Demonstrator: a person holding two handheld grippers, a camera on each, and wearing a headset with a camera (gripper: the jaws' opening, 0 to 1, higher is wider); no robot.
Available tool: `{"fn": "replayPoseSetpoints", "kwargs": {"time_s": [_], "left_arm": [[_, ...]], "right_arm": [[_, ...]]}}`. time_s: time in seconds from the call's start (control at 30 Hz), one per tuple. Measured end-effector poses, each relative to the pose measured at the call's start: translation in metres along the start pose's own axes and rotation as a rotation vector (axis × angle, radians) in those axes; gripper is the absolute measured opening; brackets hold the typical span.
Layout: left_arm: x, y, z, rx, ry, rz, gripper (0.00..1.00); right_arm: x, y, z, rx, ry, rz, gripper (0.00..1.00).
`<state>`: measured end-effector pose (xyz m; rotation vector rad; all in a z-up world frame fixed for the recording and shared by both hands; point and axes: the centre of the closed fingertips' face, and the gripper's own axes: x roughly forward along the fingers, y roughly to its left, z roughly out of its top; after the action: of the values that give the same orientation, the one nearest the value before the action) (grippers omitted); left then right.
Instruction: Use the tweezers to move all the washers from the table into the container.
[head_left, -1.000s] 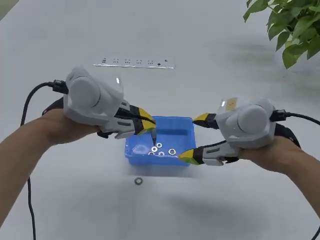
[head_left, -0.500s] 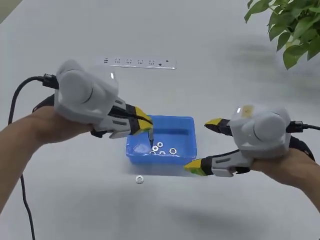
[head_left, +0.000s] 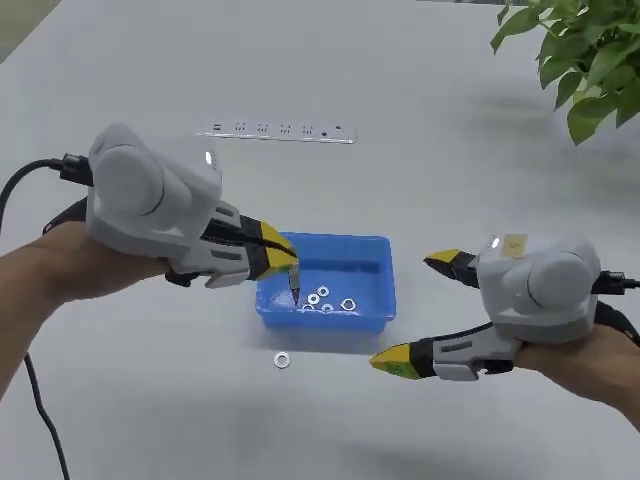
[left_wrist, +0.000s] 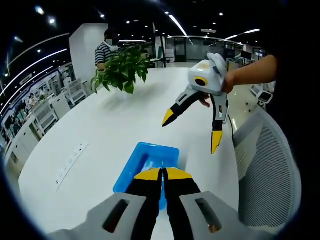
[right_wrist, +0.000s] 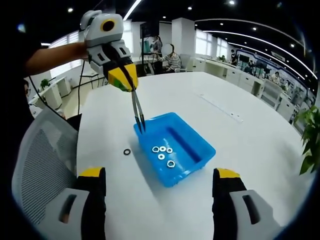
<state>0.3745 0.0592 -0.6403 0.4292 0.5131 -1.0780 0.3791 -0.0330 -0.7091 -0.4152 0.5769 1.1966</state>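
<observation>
In the head view, a hand (head_left: 75, 265) comes in from the left edge and wraps the grey body of the left tool (head_left: 280, 252), which points right and slightly down. Its yellow-tipped jaws are clenched on the tweezers (head_left: 294, 285), whose tips hang over the left end of the blue container (head_left: 340, 243). Several washers (head_left: 322, 298) lie on the container floor. One loose washer (head_left: 282, 360) rests on the white surface (head_left: 150, 400) just in front of the container. The right tool (head_left: 420, 312) is gripped from the right edge, points left, and sits beside the container's right end with its jaws released and spread wide. A power strip (head_left: 275, 132) lies farther back, and a plant (head_left: 580, 60) is at the top right.

In the left gripper view, the left tool's (left_wrist: 162, 175) jaws are pressed together above the container (left_wrist: 142, 160). Beyond it the right tool (left_wrist: 191, 134) hangs with its jaws parted and pointing down.

In the right gripper view, the right tool's (right_wrist: 159, 175) jaws stand far apart. Opposite, the left tool (right_wrist: 122, 77) grips the tweezers (right_wrist: 137, 110), which point straight down at the container's (right_wrist: 200, 137) near corner. Five washers (right_wrist: 162, 152) lie inside, and the loose washer (right_wrist: 127, 151) lies on the surface just beside it.
</observation>
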Motion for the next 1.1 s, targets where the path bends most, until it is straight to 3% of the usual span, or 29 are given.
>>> {"fn": "replayPoseSetpoints", "kwargs": {"time_s": [0.37,0.87,1.1], "left_arm": [[-0.004,-0.01,-0.004,-0.005,-0.001,-0.004,0.05],[-0.004,-0.026,-0.017,0.011,0.016,-0.021,0.05],[-0.001,-0.031,-0.029,0.019,0.038,-0.026,0.05]], "right_arm": [[0.0,0.004,-0.001,0.004,-0.007,-0.007,1.0],[0.002,0.014,-0.01,0.001,0.021,0.011,1.0],[0.003,0.018,-0.012,-0.002,0.028,0.021,1.0]]}}
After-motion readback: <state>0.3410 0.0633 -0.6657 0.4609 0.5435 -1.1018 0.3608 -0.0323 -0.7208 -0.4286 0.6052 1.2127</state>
